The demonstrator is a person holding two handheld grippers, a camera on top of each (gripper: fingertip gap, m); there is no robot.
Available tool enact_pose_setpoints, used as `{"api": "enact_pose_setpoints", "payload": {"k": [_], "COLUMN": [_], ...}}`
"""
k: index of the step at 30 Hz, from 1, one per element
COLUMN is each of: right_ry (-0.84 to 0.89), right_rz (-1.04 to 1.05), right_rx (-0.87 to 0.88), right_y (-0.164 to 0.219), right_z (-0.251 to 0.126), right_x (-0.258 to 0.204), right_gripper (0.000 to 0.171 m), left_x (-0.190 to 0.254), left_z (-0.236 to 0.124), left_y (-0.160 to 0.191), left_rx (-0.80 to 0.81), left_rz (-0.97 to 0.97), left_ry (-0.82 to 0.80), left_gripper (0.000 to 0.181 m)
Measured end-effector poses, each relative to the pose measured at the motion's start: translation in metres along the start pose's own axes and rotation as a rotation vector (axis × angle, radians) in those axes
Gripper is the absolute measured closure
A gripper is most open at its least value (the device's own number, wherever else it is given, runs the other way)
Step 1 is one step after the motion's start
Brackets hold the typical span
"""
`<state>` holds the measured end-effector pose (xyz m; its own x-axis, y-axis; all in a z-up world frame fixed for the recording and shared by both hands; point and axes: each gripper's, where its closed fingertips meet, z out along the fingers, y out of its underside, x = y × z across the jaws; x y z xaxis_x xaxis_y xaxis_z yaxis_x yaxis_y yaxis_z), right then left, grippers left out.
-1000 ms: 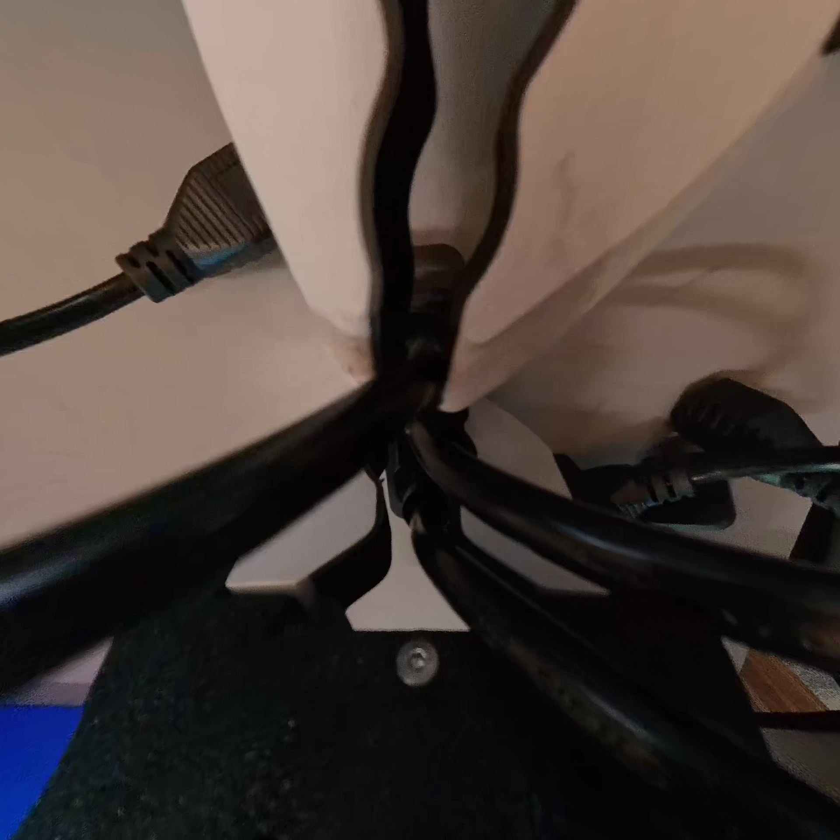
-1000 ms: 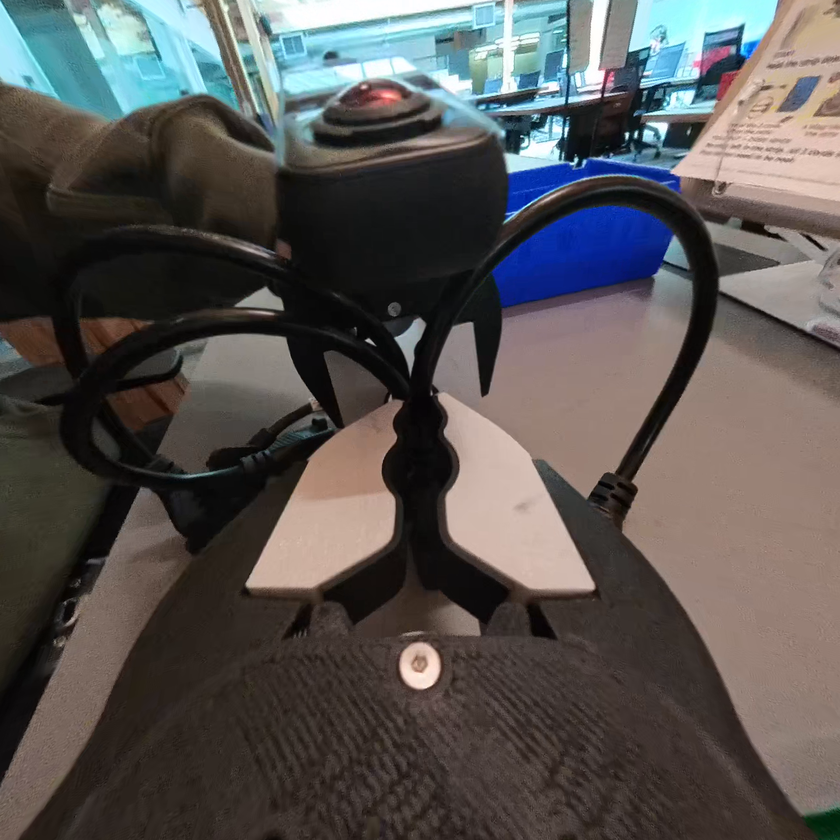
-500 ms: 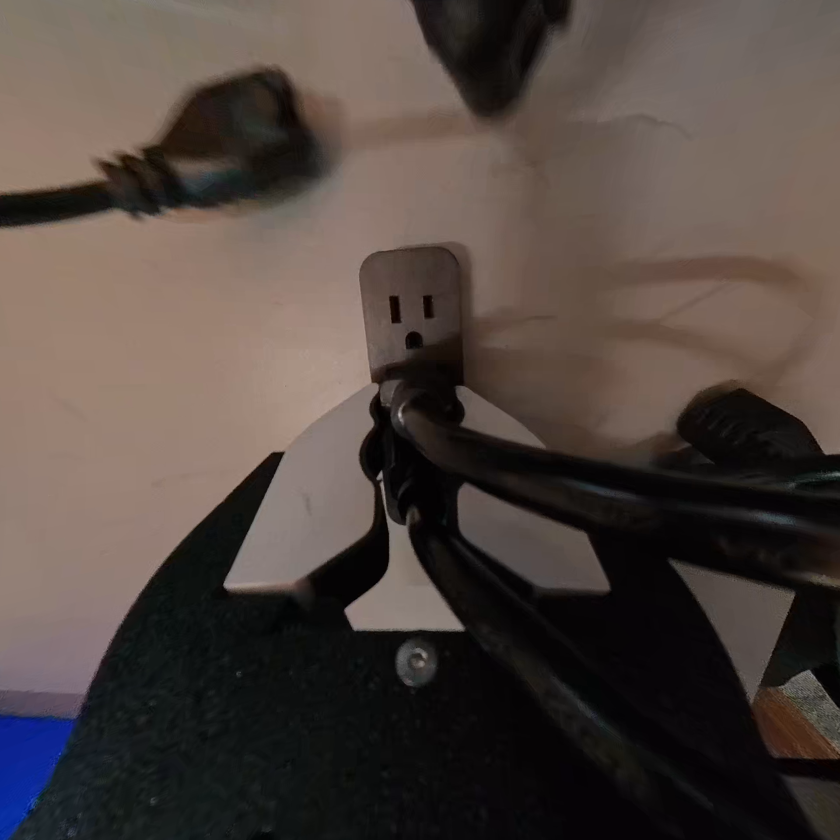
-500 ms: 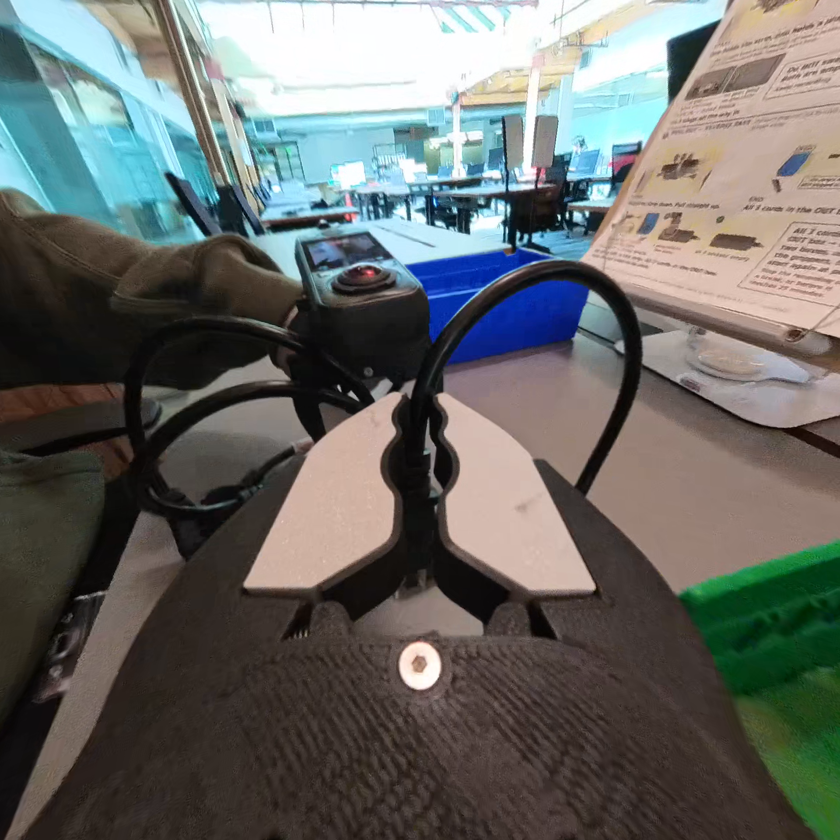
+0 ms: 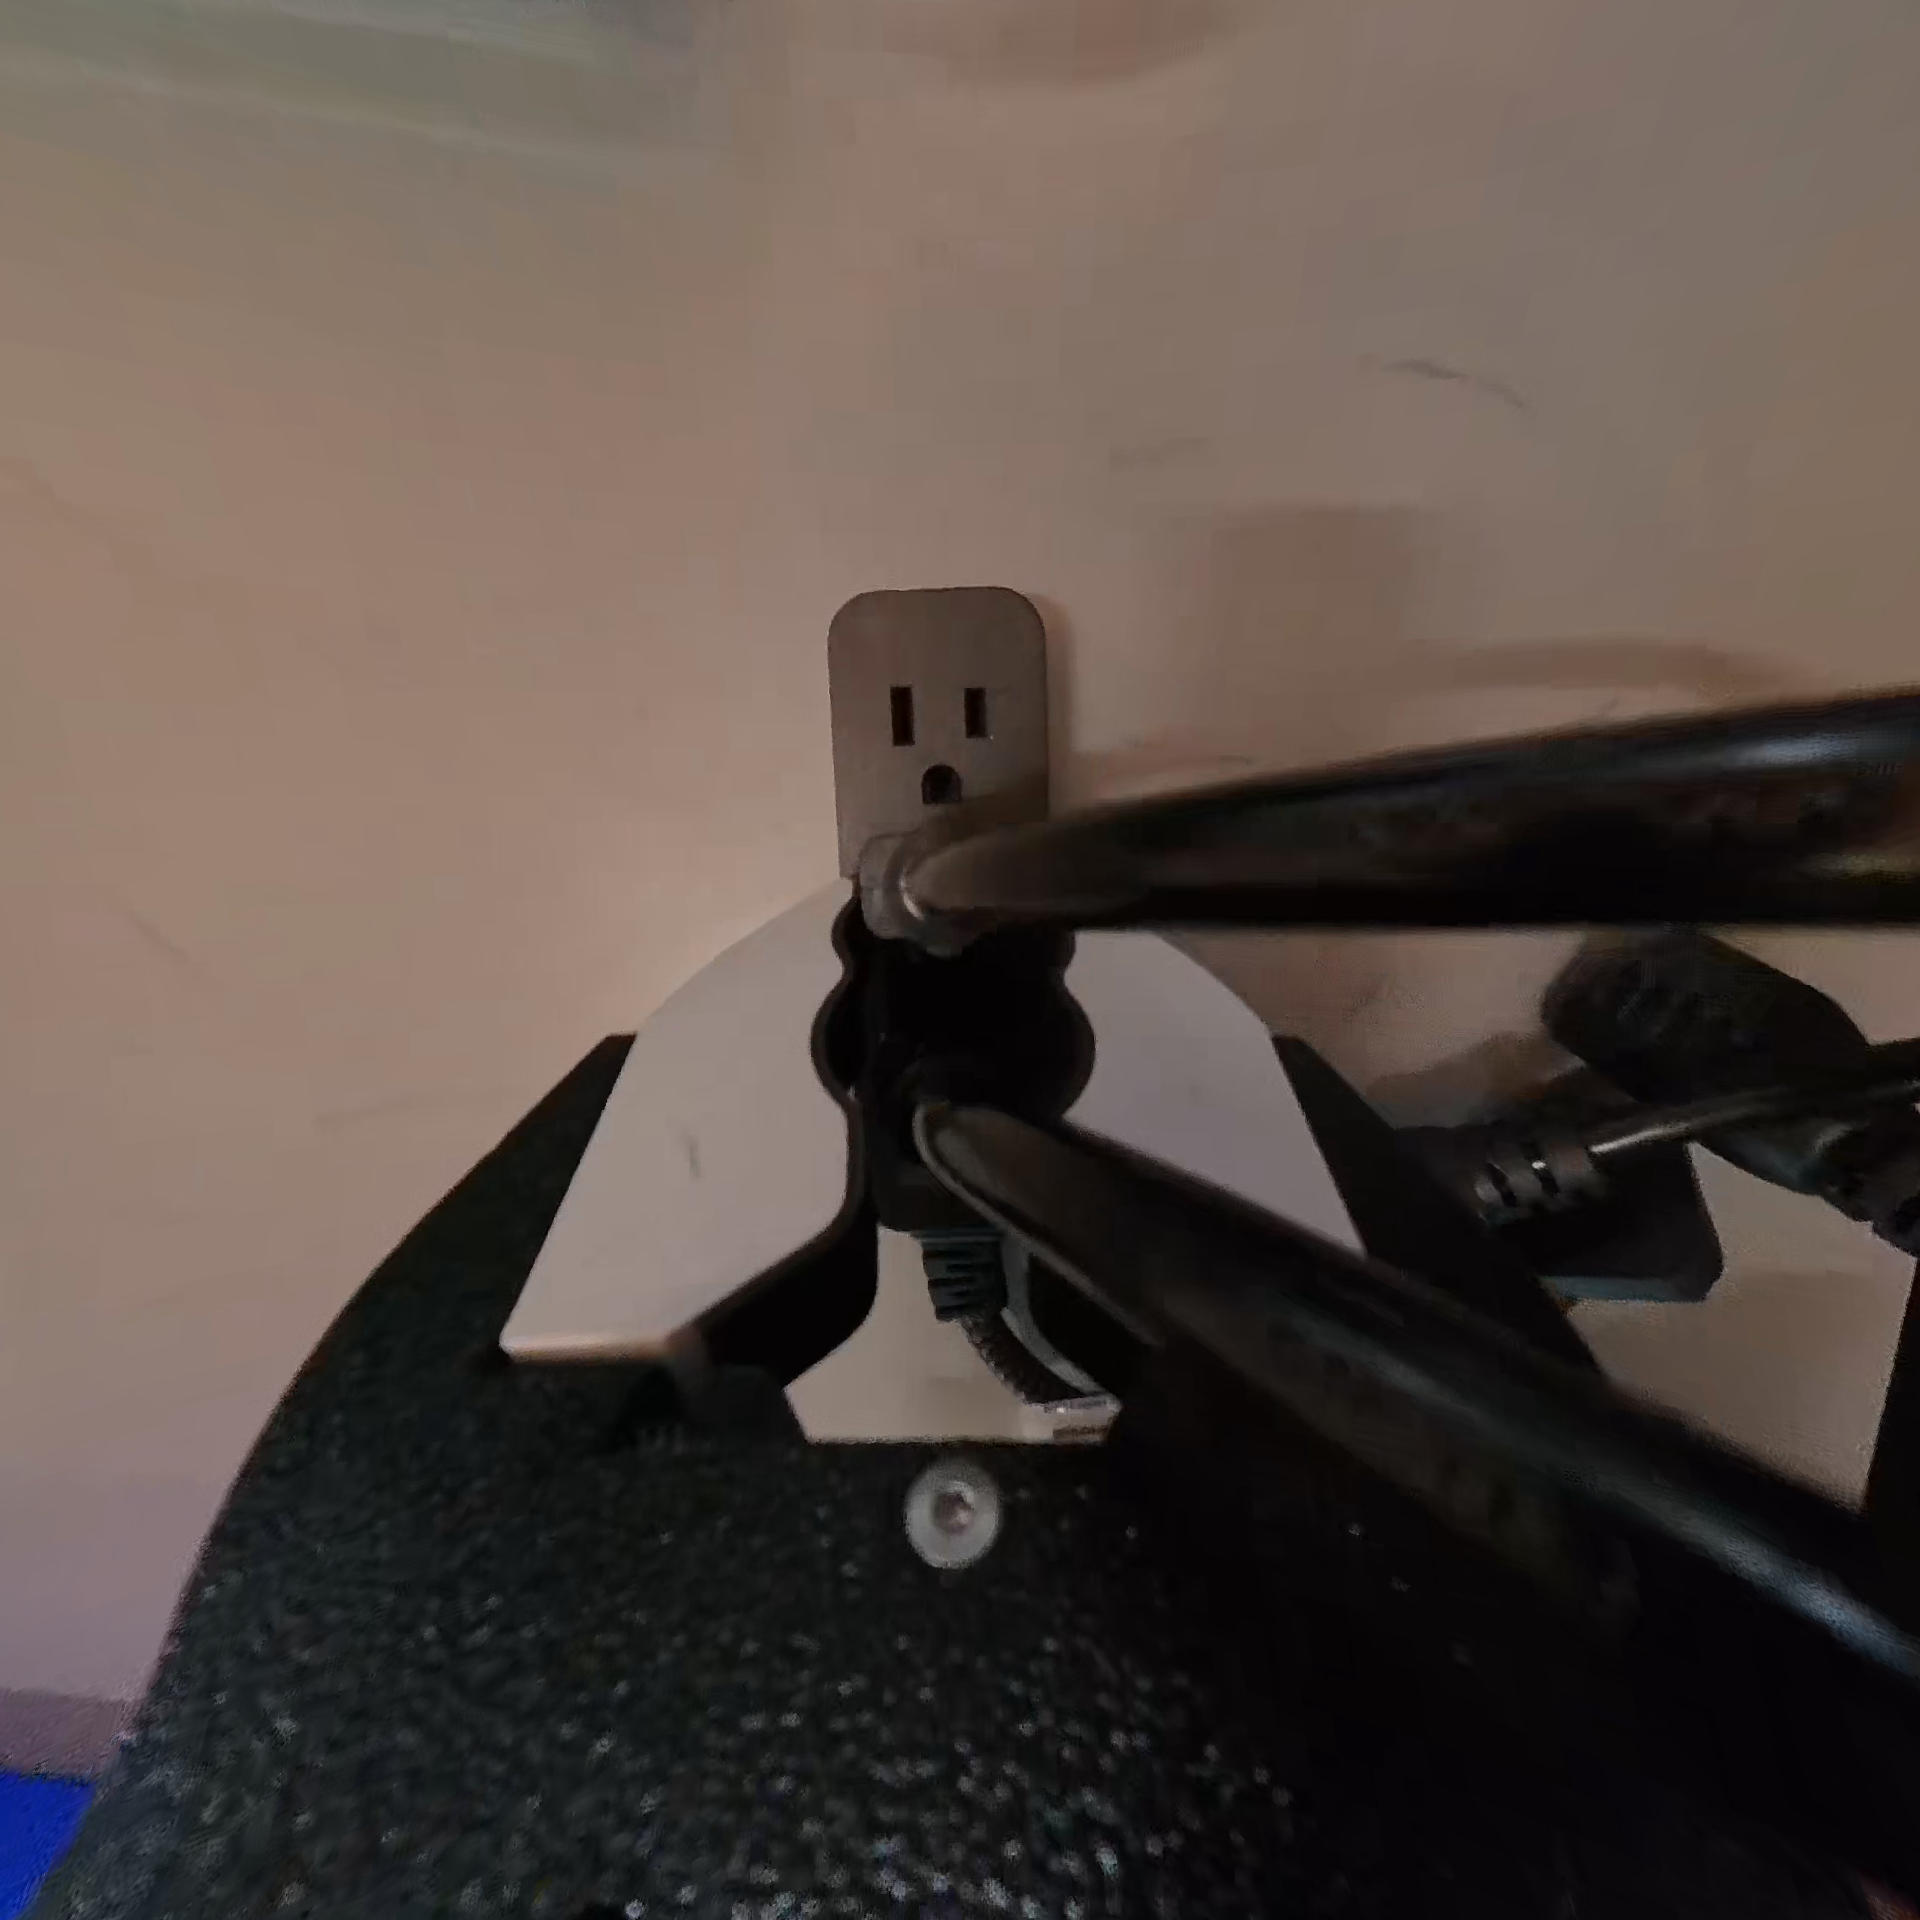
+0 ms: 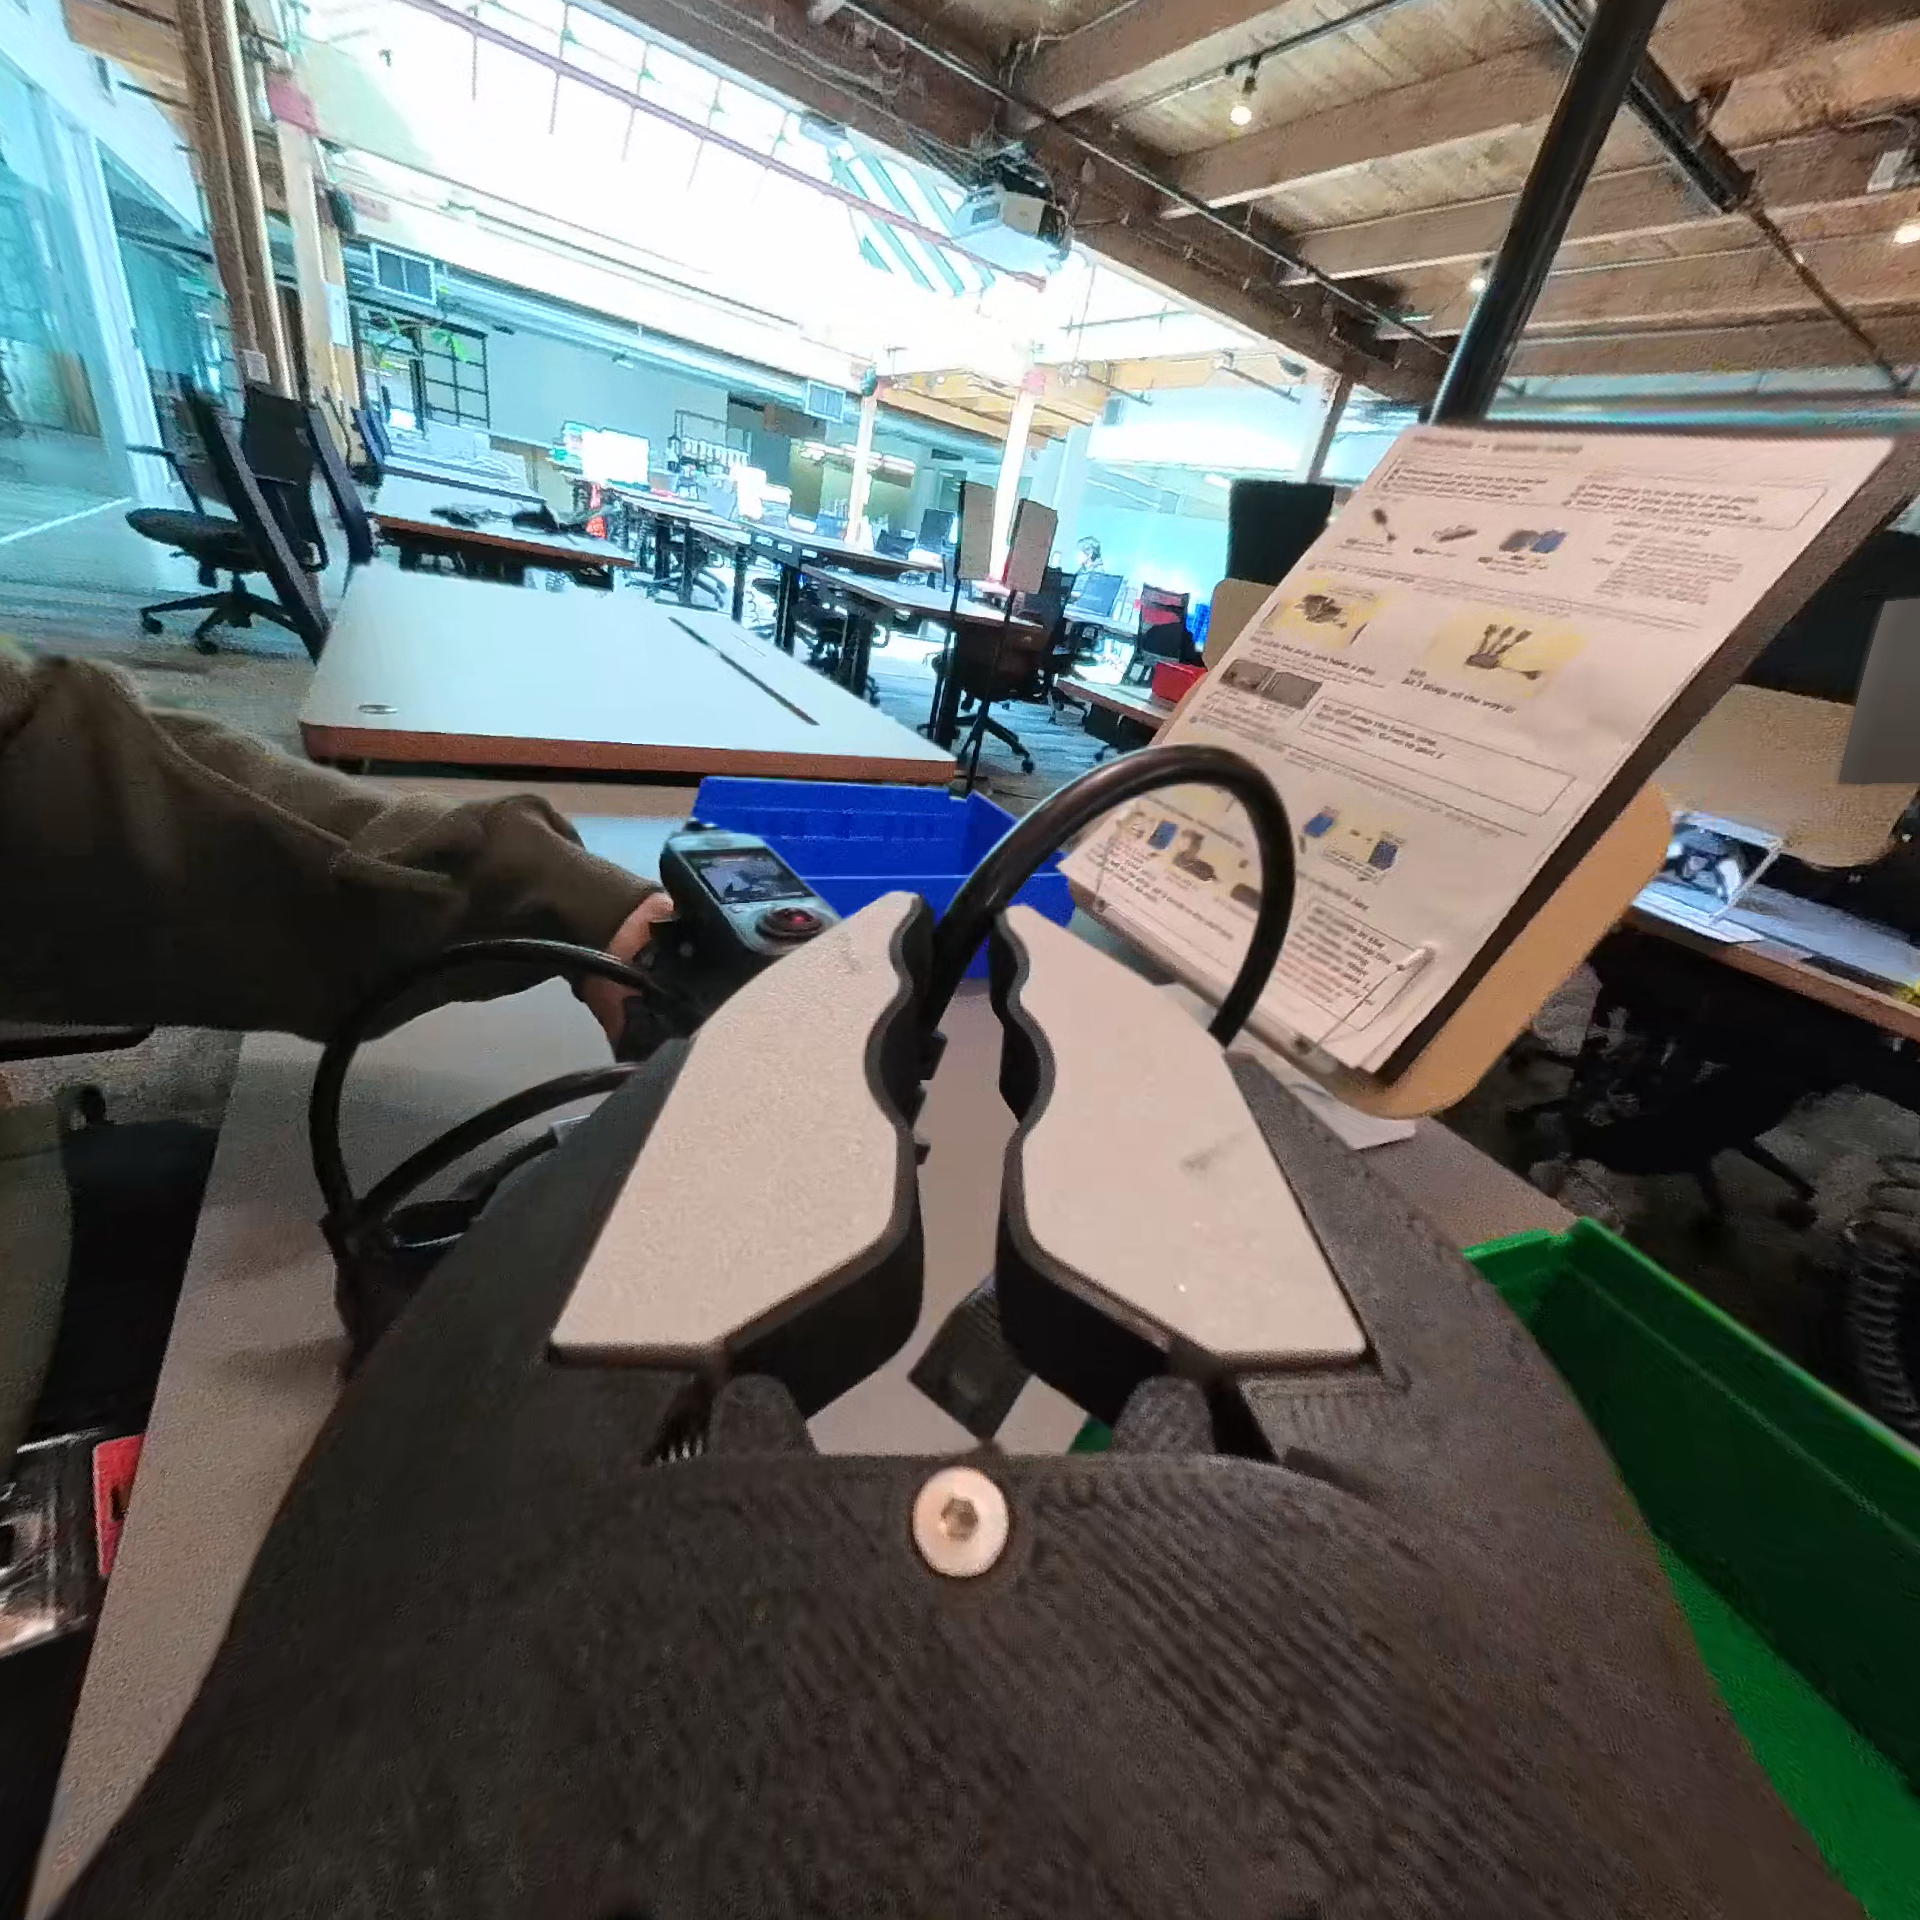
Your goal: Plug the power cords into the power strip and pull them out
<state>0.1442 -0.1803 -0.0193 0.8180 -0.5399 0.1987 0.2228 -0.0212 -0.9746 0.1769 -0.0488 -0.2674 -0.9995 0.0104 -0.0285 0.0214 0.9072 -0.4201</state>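
In the left wrist view my left gripper (image 5: 951, 925) points down at the table and is shut on a black plug (image 5: 935, 1049). It sits just below the grey socket of the power strip (image 5: 940, 727), whose slots are empty. Thick black cords (image 5: 1455, 831) run off to the right. Another black plug (image 5: 1704, 1029) lies at the right. In the right wrist view my right gripper (image 6: 956, 925) is raised above the table and shut on a black power cord (image 6: 1174, 764) that arches up and right. The left gripper (image 6: 748, 904) shows farther off, held by a sleeved hand.
A blue bin (image 6: 862, 842) stands behind the left gripper. A green bin (image 6: 1714, 1455) is at the right, close to my right gripper. A tilted instruction board (image 6: 1455, 727) stands at the right. The pale table (image 6: 260, 1247) has its edge at the left.
My right gripper has lifted and moved right with its cord, away from the left gripper. The loose plug has left the left wrist view. The left gripper stays on its plug.
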Motion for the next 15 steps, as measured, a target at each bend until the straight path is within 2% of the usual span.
{"api": "enact_pose_setpoints", "payload": {"k": [4,6,9,12,15], "right_ry": [0.155,0.269,0.348,0.367,0.402], "right_rz": [-0.007,0.017,0.112,0.154,0.192], "right_rx": [-0.109,-0.182,-0.314,-0.44,-0.465], "right_y": [0.006,0.024,0.065,0.103,0.123], "right_z": [-0.007,-0.01,-0.013,-0.012,-0.012], "right_x": [0.058,0.095,0.134,0.151,0.16], "right_gripper": [0.161,0.161,0.162,0.161,0.161], "left_x": [-0.001,-0.002,-0.002,-0.003,-0.003], "left_z": [0.0,0.0,0.0,0.001,0.001], "left_y": [0.0,-0.001,-0.001,-0.001,-0.001], "left_rx": [0.032,0.039,0.041,0.037,0.029], "left_rz": [-0.008,-0.016,-0.022,-0.03,-0.033], "left_ry": [-0.003,-0.004,-0.003,-0.003,-0.002], "left_gripper": [0.152,0.153,0.153,0.154,0.155]}}
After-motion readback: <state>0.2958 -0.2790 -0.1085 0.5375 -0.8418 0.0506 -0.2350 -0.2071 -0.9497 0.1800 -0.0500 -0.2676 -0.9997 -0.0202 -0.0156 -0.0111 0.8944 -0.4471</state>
